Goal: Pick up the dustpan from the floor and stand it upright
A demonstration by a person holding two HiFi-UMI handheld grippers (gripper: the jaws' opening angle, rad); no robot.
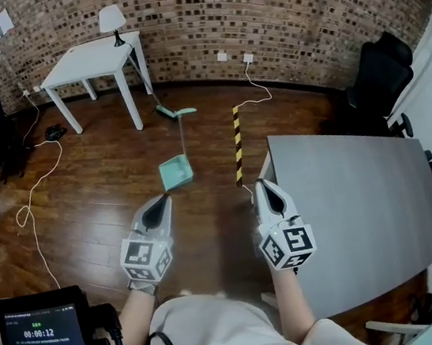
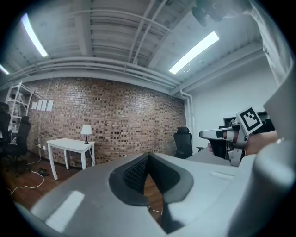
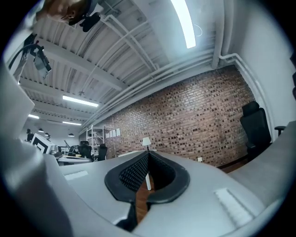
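Note:
A teal dustpan [image 1: 176, 171] lies on the wooden floor, its thin handle running away to a teal grip [image 1: 175, 113] near the white table. Both grippers are held level, short of the pan and apart from it. My left gripper [image 1: 163, 200] is shut and empty, its tips just below the pan's near edge in the head view. My right gripper [image 1: 261, 184] is also shut and empty, to the right beside the grey table's corner. In the left gripper view the left gripper [image 2: 148, 156] meets at a point; the right gripper [image 3: 147, 155] does the same in its own view. Neither gripper view shows the dustpan.
A grey table [image 1: 357, 212] stands right of me. A white table [image 1: 98, 61] with a lamp [image 1: 112, 20] stands by the brick wall. A yellow-black striped strip [image 1: 237, 145] lies on the floor. White cables [image 1: 38, 185] trail at left. Black chairs [image 1: 377, 73] stand at right.

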